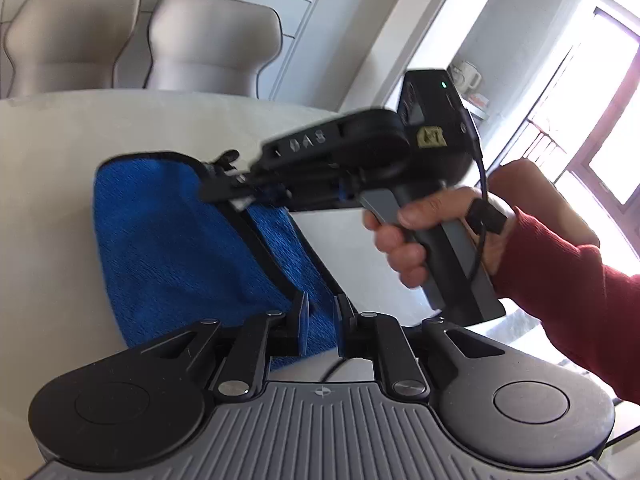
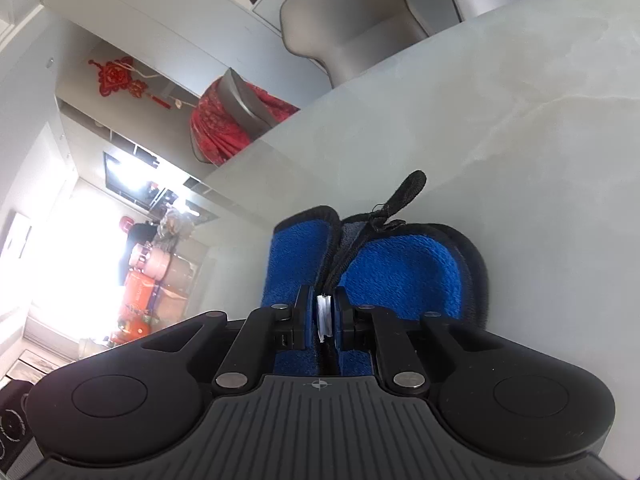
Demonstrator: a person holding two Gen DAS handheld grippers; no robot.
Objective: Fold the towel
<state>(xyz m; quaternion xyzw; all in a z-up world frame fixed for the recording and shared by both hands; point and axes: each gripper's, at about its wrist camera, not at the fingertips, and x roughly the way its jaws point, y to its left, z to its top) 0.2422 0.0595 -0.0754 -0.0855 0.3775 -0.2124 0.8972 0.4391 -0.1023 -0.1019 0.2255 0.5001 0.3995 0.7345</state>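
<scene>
A blue towel with a black hem lies on the pale table. My left gripper stands at the towel's near corner, jaws narrow, the blue cloth filling the gap between them. In the left wrist view a hand in a red sleeve holds my right gripper, shut on the towel's far right corner and lifting it a little. The right wrist view shows that gripper pinching the towel at its black hem and a white label. A black hanging loop sticks up beyond.
Two pale chairs stand behind the table's far edge, with a shelf of small items above. A bright window is to the right. In the right wrist view a chair and a red cloth lie past the table's edge.
</scene>
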